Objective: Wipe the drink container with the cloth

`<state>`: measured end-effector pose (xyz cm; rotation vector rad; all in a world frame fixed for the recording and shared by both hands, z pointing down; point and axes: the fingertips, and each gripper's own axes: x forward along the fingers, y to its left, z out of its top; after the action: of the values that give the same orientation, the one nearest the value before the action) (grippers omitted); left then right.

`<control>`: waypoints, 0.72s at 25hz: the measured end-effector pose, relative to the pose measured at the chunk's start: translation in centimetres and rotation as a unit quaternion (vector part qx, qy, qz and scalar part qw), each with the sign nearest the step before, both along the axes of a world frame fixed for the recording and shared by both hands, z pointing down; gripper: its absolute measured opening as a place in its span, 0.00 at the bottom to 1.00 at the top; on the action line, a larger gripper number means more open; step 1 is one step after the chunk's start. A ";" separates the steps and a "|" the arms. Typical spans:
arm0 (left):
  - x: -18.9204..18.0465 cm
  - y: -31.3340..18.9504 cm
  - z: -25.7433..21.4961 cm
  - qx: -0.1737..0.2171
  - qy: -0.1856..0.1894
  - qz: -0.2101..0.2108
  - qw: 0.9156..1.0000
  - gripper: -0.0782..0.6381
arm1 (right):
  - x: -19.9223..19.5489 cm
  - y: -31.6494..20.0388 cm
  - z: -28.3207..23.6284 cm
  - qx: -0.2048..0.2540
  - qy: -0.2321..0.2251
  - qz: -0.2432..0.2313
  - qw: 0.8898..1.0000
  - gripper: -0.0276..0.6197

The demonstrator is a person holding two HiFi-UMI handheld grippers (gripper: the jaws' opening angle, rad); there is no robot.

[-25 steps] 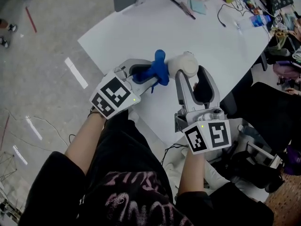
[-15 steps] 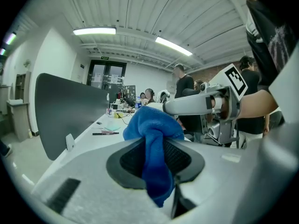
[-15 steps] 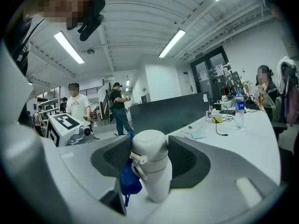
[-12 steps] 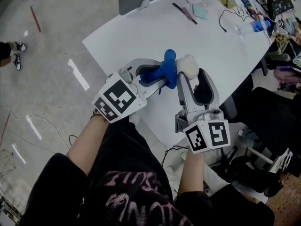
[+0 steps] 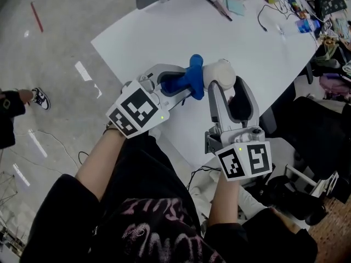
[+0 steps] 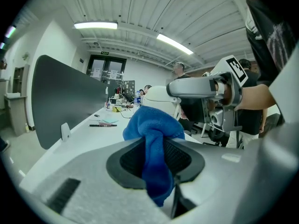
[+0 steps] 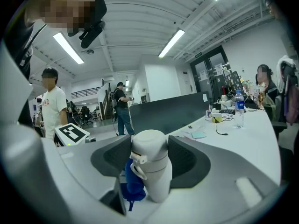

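Note:
A white drink container [image 5: 220,73] with a lid and a small side loop [image 7: 150,164] is clamped between the pads of my right gripper [image 5: 222,80], held above the white table [image 5: 164,32]. My left gripper [image 5: 184,84] is shut on a blue cloth [image 5: 192,76], whose bunched end sticks out past the jaws [image 6: 154,129]. The cloth touches the container's left side; in the right gripper view the blue cloth [image 7: 133,181] shows pressed low against the container. In the left gripper view the container [image 6: 161,97] stands just behind the cloth.
Pens [image 5: 215,7], a pale pad [image 5: 233,5], cables [image 5: 269,15] and a water bottle [image 5: 304,25] lie at the table's far end. A dark partition panel [image 6: 60,101] runs along the table's left. Chairs and bags [image 5: 312,130] crowd the right. A person's foot [image 5: 38,97] is on the floor at left.
Both grippers have come together: the cloth moved right until it met the container's side. A person on the floor at left has walked nearer.

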<state>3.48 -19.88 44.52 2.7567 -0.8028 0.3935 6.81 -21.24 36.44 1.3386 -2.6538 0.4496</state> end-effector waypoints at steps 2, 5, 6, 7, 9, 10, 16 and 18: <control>0.0 0.0 0.5 -0.004 0.001 0.001 1.000 0.25 | 0.0 0.1 0.0 -0.001 0.000 0.000 1.000 0.42; 0.0 0.0 1.3 -0.007 -0.005 0.004 1.000 0.25 | 0.0 0.1 0.0 -0.001 0.000 0.001 1.000 0.42; 0.0 0.0 1.6 -0.008 -0.009 0.006 1.000 0.25 | 0.0 0.0 0.0 -0.001 0.000 0.001 1.000 0.42; 0.1 0.0 1.9 -0.008 -0.014 0.007 1.000 0.25 | 0.0 0.0 0.1 -0.001 0.000 0.001 1.000 0.42; 0.1 0.0 2.6 -0.012 -0.020 0.011 1.000 0.25 | 0.1 0.0 0.1 -0.002 0.000 0.001 1.000 0.42; 0.2 0.0 2.9 -0.015 -0.020 0.012 1.000 0.25 | 0.1 0.0 0.2 -0.002 0.000 0.002 1.000 0.42; 0.3 0.0 5.0 -0.039 -0.027 0.015 0.999 0.25 | 0.2 0.0 0.2 -0.001 -0.003 0.003 1.000 0.43; 0.3 0.0 5.7 -0.045 -0.034 0.016 0.998 0.25 | 0.2 0.0 0.3 -0.001 -0.003 0.003 1.000 0.43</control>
<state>3.81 -19.90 50.21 2.6878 -0.7371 0.5194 7.00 -21.28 36.72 1.3462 -2.6536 0.4575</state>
